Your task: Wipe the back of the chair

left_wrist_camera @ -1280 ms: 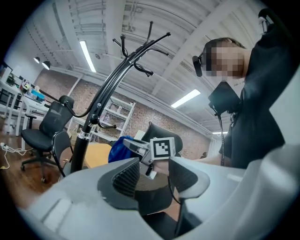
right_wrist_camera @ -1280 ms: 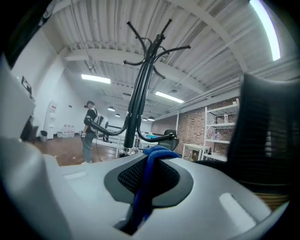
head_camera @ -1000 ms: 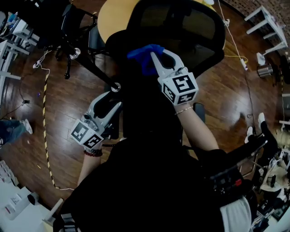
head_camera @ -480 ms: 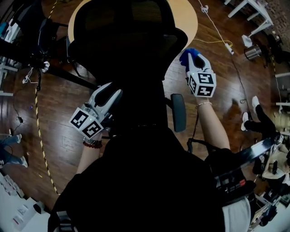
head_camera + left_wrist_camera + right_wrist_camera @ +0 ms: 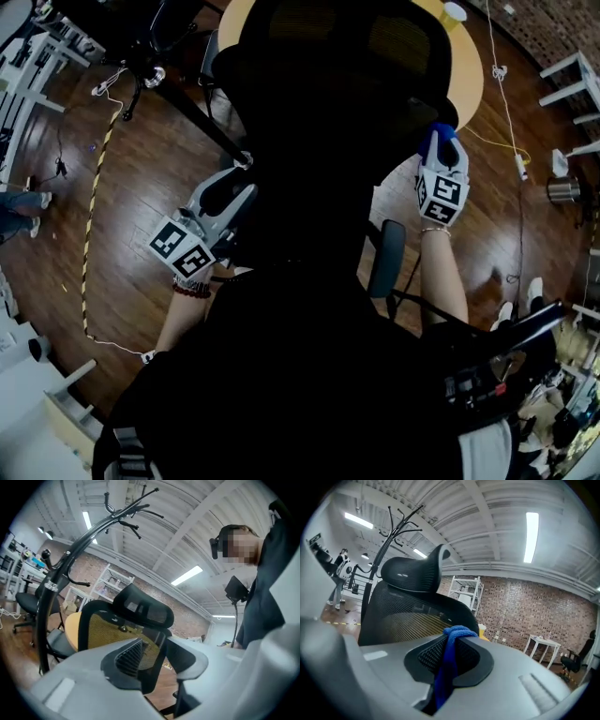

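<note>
A black mesh office chair fills the middle of the head view, its back (image 5: 328, 122) turned toward me, with the headrest (image 5: 412, 573) above. My left gripper (image 5: 239, 187) is at the back's left edge. In the left gripper view a dark piece of the chair's frame (image 5: 152, 672) sits between the jaws of the left gripper (image 5: 157, 660), which look closed on it. Over at the back's right edge, my right gripper (image 5: 441, 145) is shut on a blue cloth (image 5: 442, 134). The cloth (image 5: 450, 663) hangs bunched between its pads, close to the back's mesh (image 5: 408, 616).
A round yellow table (image 5: 464, 89) stands just behind the chair. The chair's armrest (image 5: 386, 258) juts out below my right hand. A black coat rack (image 5: 75, 559) and another chair's base (image 5: 150, 75) are at the left. Cables and striped tape (image 5: 89, 234) lie on the wooden floor.
My right gripper has carried the blue cloth from the middle of the chair back out to its right edge. The left gripper has kept its place at the left edge.
</note>
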The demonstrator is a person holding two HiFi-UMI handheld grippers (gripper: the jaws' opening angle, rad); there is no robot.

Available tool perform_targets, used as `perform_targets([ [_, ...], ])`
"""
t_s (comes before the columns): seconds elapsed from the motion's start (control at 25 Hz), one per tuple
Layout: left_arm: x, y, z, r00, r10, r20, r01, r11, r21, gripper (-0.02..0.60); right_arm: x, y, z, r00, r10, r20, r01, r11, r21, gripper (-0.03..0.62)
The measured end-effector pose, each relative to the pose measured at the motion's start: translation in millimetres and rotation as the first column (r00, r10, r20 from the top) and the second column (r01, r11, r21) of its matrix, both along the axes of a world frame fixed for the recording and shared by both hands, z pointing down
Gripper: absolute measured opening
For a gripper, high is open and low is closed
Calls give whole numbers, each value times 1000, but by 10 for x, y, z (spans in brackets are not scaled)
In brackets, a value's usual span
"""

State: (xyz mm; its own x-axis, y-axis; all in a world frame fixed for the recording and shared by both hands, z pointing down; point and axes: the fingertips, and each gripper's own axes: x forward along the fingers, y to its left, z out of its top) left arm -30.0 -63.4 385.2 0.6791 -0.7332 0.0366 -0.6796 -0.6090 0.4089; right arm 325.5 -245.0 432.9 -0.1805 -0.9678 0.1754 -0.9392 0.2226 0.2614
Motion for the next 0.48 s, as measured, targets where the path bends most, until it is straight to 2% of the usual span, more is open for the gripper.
perform_targets([
  [0.2,-376,-10,23,998,-51,-28,51,999,-5,170,-617,-202,-5,992,-77,-101,79,997,16,28],
  [0.48,-872,-28,13,995,-91,-35,91,996,-2,170,-1500,-381,-16,979,-184,-91,187,982,26,28],
])
